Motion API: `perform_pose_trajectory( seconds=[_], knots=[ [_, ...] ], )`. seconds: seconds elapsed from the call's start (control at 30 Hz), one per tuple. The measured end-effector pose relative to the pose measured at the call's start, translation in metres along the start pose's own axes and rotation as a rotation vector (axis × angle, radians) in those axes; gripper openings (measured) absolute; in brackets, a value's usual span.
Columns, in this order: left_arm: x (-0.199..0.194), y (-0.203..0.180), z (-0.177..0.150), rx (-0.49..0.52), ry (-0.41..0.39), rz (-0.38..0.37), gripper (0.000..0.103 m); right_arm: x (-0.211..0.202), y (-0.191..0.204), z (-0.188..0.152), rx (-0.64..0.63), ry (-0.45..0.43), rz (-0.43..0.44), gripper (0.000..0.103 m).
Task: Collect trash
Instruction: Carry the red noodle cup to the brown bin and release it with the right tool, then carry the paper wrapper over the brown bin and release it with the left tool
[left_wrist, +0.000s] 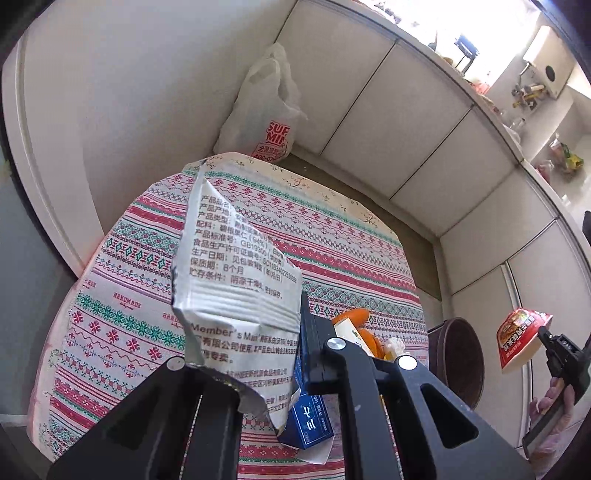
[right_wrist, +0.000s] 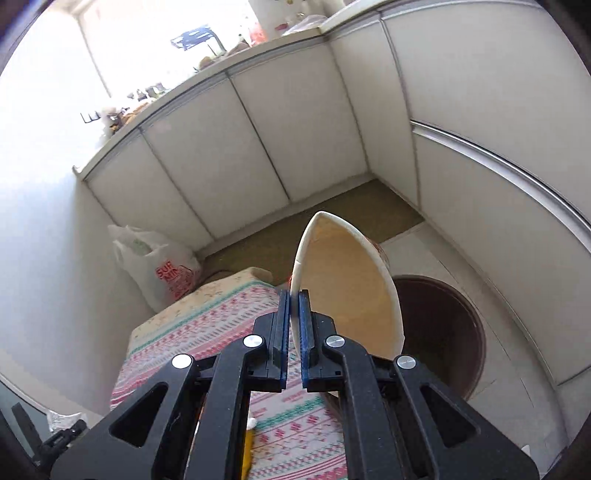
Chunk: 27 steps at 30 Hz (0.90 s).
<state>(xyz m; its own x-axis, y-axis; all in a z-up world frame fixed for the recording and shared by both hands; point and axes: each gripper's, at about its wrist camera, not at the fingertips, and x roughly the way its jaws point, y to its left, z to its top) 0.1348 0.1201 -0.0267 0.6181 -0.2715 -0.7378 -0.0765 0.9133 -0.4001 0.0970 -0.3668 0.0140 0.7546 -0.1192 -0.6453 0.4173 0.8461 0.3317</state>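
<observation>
While both loads hang over or beside the table's right edge, the risks are listed first: the silver snack wrapper (left_wrist: 236, 295) is thin and crumpled, caught only at its lower part, so it may slide free if the pinch eases or the tool swings; the paper bowl (right_wrist: 347, 284) is held by its rim alone, squeezed into an oval, so the rim may buckle or the bowl may tip off and miss the brown bin (right_wrist: 443, 328) on the floor; loose items left near the table's near edge, a blue box (left_wrist: 308, 424) and orange packaging (left_wrist: 354, 321), could be knocked off by either tool passing low.

Left gripper (left_wrist: 255, 376): fingers drawn in on the wrapper, which stands upright above them over the patterned tablecloth (left_wrist: 110, 295); tool tilted up, pointing toward the table's far edge.

Right gripper (right_wrist: 294, 332): blue pads (right_wrist: 305, 325) pressed close with the bowl's rim between them; tool beyond the table's right edge, the bowl lying on its side with its mouth toward the camera, the bin just past and below it, apparently not yet directly over the opening.

Farther: white plastic bag (left_wrist: 266, 110) on the floor behind the table's far corner, against the cabinets (right_wrist: 258, 147).
</observation>
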Motion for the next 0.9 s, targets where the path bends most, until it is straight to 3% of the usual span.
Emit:
perform_pose_trajectory(
  seconds=[0.1,0.17,0.23,0.27,0.37,0.4,0.5,0.6,0.9],
  knots=[
    [0.005,-0.015,-0.006,0.026,0.006,-0.022,0.007,0.014,-0.021,-0.013,0.031,0.030,-0.047,0.007],
    [0.007,-0.028,-0.010,0.046,0.010,-0.052,0.007,0.014,-0.032,-0.021,0.054,0.045,-0.049,0.016],
    [0.008,-0.045,-0.015,0.078,0.006,-0.080,0.007,0.008,-0.038,-0.028,0.051,0.040,-0.050,0.067],
    [0.008,-0.054,-0.017,0.092,0.001,-0.094,0.007,0.001,-0.040,-0.030,0.041,0.023,-0.067,0.077],
    [0.009,-0.087,-0.026,0.144,-0.012,-0.149,0.007,-0.027,-0.048,-0.030,0.024,-0.050,-0.126,0.084],
    [0.010,-0.101,-0.028,0.161,-0.012,-0.173,0.007,-0.036,-0.054,-0.030,0.034,-0.083,-0.162,0.095],
    [0.014,-0.147,-0.035,0.212,-0.003,-0.252,0.007,-0.055,-0.074,-0.035,0.034,-0.173,-0.342,0.096],
    [0.021,-0.199,-0.041,0.251,0.026,-0.333,0.007,-0.054,-0.093,-0.036,-0.023,-0.178,-0.509,0.096],
    [0.062,-0.351,-0.073,0.418,0.122,-0.438,0.010,-0.066,-0.148,-0.024,0.078,-0.167,-0.564,0.096]
  ],
)
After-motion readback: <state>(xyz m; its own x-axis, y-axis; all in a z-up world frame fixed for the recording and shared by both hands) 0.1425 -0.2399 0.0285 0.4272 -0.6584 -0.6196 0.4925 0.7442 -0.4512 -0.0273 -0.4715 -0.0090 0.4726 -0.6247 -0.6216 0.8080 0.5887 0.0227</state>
